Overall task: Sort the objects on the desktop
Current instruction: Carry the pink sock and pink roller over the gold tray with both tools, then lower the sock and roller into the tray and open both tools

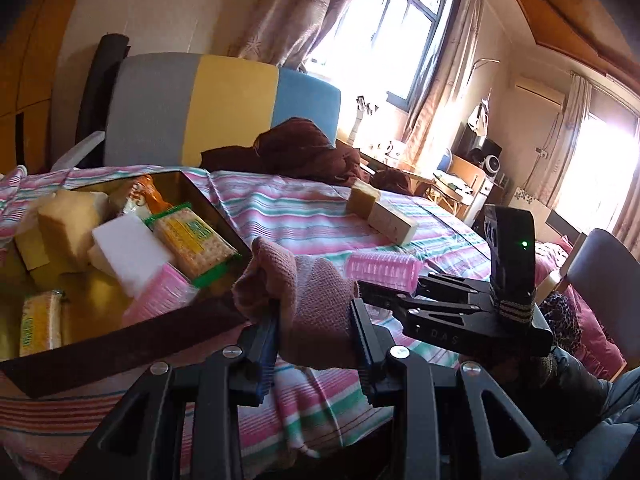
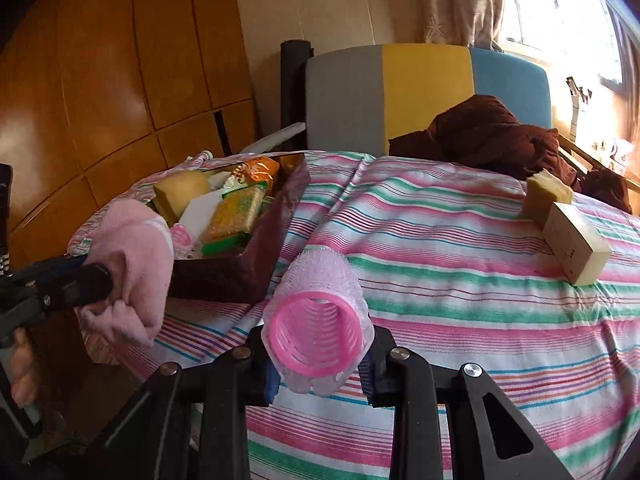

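Gripping pink cloth (image 1: 316, 300) | right: pink hair roller (image 2: 318, 320) | lettering "DAS"

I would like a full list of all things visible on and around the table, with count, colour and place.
box: 1, dark brown, left on table
cracker packs: 2, yellow-green, in box
sponges: several, yellow, in box
white block: 1, in box
orange packet: 1, in box
hair rollers: 2, pink, one in box, one in right gripper
sock: 1, pink, in left gripper
blocks: 2, beige, right on tablecloth
tablecloth: 1, striped
chair: 1, grey-yellow-blue, behind table
brown cloth: 1, by chair
left gripper: shut on sock
right gripper: shut on roller
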A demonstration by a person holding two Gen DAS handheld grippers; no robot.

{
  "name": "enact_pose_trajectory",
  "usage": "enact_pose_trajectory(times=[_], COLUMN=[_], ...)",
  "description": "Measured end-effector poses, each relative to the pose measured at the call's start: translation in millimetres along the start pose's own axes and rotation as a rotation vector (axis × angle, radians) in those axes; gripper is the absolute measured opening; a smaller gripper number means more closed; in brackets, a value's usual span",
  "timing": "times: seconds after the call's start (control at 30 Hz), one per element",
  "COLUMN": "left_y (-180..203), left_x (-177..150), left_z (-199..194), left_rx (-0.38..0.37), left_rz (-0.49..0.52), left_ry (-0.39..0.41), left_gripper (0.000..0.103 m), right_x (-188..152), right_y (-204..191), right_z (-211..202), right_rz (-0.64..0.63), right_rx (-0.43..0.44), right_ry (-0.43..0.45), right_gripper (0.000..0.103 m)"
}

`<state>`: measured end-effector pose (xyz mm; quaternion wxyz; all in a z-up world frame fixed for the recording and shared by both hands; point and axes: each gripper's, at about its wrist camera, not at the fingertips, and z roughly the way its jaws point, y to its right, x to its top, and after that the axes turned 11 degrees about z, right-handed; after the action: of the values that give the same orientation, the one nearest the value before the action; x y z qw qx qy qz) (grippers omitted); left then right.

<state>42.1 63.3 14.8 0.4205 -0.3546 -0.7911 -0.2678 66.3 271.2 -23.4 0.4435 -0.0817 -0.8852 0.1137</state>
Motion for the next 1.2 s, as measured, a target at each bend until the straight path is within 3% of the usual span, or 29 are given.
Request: enact_pose_trajectory(times=[0.37,0.63,0.83,1.03,1.1,1.2], left_y=[-94,-130,-147,-166,-171,-179], left_x=[-9,-26,-34,-42,-43,-43], left_z=[-46,-62,-62,-52,-50,-45], left_rx=[0.250,0.320,0.343,0.369,0.384,0.399], left_rz=[-0.177,-0.255,-0.290,-0.320,-0.322,-0.326], left_ry=[0.057,0.075,0.066,0.029,0.018,-0.002], left_gripper=[0.034,0.034,0.034,0.034,0.034,0.034], right_x=[36,53,50,38,38,39], right_y=[-85,-139,-168,-167,-164,-160], right_z=[25,65,109,133,131,125], right_rz=[-0.126,-0.169,-0.191,-0.187,-0.176,-0.160], right_rx=[0.194,0.300,0.339,0.321,0.325,0.329], right_ry=[-0.008,-0.066,-0.156,-0.200,-0.197,-0.182], right_gripper=[0.031,0.031,0.034,0.043,0.049,0.050])
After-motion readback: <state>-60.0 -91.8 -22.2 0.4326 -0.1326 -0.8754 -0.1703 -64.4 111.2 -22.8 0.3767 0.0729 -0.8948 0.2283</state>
